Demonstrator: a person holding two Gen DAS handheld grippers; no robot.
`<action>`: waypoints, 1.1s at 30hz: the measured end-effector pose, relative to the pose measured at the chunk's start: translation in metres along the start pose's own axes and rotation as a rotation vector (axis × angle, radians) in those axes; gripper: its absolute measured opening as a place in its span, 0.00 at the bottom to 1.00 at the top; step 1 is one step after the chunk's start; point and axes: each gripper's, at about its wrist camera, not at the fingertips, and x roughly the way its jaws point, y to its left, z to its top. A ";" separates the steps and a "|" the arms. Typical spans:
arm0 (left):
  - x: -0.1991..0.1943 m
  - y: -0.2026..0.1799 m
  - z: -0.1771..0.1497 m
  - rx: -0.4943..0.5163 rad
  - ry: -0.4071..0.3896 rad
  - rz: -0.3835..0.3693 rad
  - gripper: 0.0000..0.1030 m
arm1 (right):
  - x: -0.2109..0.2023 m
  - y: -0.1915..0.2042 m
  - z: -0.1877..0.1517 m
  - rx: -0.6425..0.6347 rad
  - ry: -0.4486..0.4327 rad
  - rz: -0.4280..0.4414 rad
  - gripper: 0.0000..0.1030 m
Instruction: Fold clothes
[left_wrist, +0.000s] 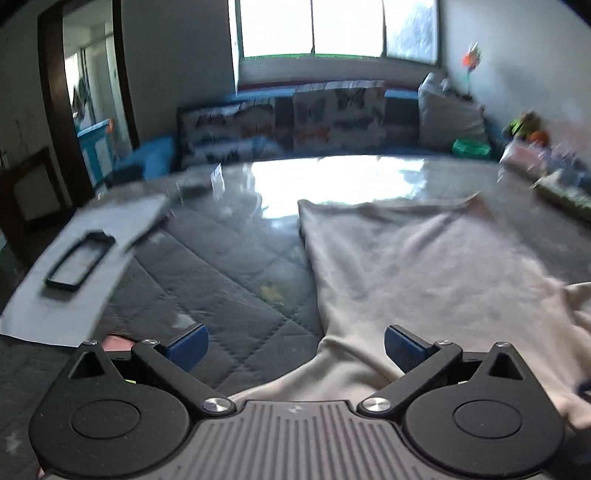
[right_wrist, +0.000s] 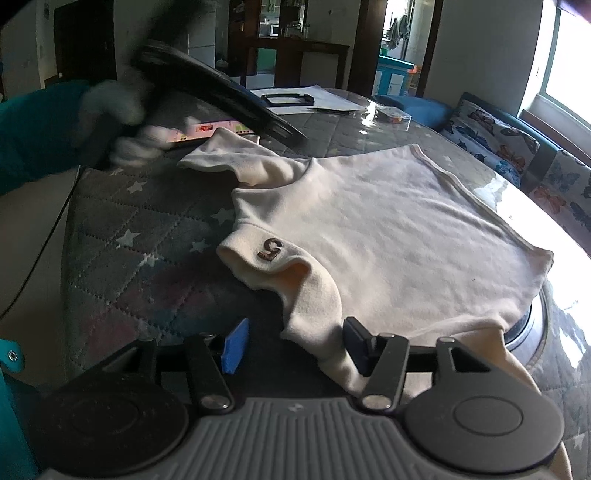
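A cream shirt lies spread on the grey quilted table cover, with a brown "5" patch on its near folded part. My right gripper is open at the shirt's near sleeve. The sleeve cloth lies between its jaws against the dark right finger, and the blue pad stands apart from it. My left gripper is open wide just above the shirt, with one end of cloth lying loose under its jaws. In the right wrist view its blurred black housing hangs over the far sleeve, held by a gloved hand.
A white sheet with a black rectangular frame lies at the table's left side. A clear plastic box and a coloured card sit farther back. Butterfly cushions line a sofa behind the table. Small items crowd the right edge.
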 end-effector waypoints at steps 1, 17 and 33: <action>0.012 -0.006 -0.001 0.015 0.019 0.014 1.00 | -0.001 0.000 0.000 0.005 -0.002 -0.001 0.56; -0.027 -0.035 0.018 -0.029 -0.086 -0.025 1.00 | -0.007 -0.018 0.003 0.130 -0.046 -0.048 0.56; -0.050 -0.133 -0.017 0.143 -0.053 -0.255 0.87 | -0.099 -0.097 -0.092 0.587 -0.082 -0.427 0.53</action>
